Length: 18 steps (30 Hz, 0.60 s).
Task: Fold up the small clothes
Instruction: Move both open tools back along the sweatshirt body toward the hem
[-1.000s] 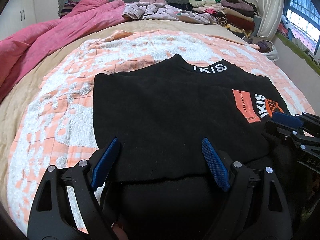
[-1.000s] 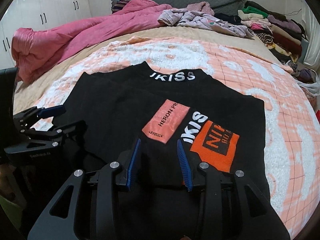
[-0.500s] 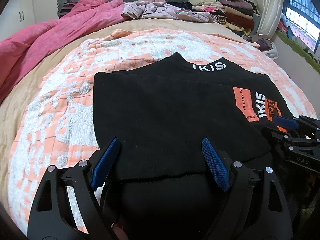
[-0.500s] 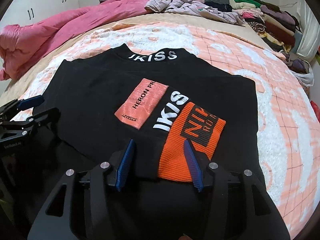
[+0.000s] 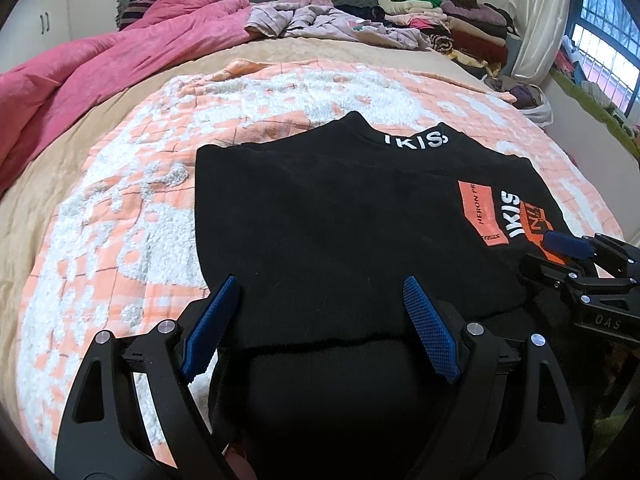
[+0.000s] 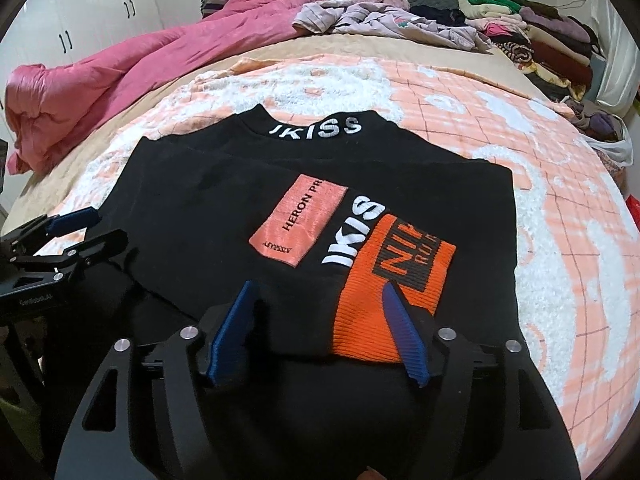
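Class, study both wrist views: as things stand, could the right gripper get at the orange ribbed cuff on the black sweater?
Probably yes. The right gripper is open just over the orange ribbed cuff, which lies exposed atop the black sweater, with nothing between them.

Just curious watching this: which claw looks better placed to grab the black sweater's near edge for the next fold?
Probably the left claw: it is open wide, straddling the black sweater's near edge. The right claw is open more narrowly.
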### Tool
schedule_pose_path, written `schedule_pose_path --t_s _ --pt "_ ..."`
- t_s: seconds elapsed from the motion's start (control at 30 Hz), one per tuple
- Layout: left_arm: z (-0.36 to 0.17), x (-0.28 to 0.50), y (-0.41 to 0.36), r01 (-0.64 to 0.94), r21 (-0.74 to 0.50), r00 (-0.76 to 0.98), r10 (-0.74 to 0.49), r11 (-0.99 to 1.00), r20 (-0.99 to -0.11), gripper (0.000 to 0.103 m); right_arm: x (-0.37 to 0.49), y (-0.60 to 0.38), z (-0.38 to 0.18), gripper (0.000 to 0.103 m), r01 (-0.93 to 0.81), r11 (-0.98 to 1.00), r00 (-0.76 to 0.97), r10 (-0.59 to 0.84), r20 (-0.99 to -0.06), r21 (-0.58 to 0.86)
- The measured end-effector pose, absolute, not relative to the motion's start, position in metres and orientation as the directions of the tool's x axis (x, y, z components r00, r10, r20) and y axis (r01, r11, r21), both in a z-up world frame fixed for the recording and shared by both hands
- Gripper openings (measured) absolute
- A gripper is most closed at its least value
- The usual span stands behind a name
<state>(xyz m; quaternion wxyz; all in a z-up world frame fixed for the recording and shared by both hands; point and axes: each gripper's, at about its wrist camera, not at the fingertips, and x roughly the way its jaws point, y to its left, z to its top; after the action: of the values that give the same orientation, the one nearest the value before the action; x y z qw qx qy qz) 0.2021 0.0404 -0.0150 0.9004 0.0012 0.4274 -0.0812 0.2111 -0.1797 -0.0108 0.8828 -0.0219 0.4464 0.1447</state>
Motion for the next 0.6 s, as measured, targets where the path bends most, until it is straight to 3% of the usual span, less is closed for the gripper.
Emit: schedule_pose_path --t_s 0.33,0.47,0.6 --pt "-0.001 0.193 0.045 0.151 -0.066 0.635 -0.148 0.986 -0.759 0.078 0.2 -0.187 0.015 0.088 -0.257 0.957 0.626 0.27 -0.731 0.134" --pt "0.007 0.185 0.044 0.154 -0.05 0.653 -0.14 0.987 -0.745 0.086 0.194 -0.19 0.029 0.096 -0.244 0.959 0.664 0.274 -0.696 0.144" --pt "0.016 0.181 0.046 0.149 -0.049 0.67 -0.137 0.988 -0.73 0.092 0.188 -0.193 0.039 0.097 -0.23 0.963 0.694 0.265 -0.669 0.142"
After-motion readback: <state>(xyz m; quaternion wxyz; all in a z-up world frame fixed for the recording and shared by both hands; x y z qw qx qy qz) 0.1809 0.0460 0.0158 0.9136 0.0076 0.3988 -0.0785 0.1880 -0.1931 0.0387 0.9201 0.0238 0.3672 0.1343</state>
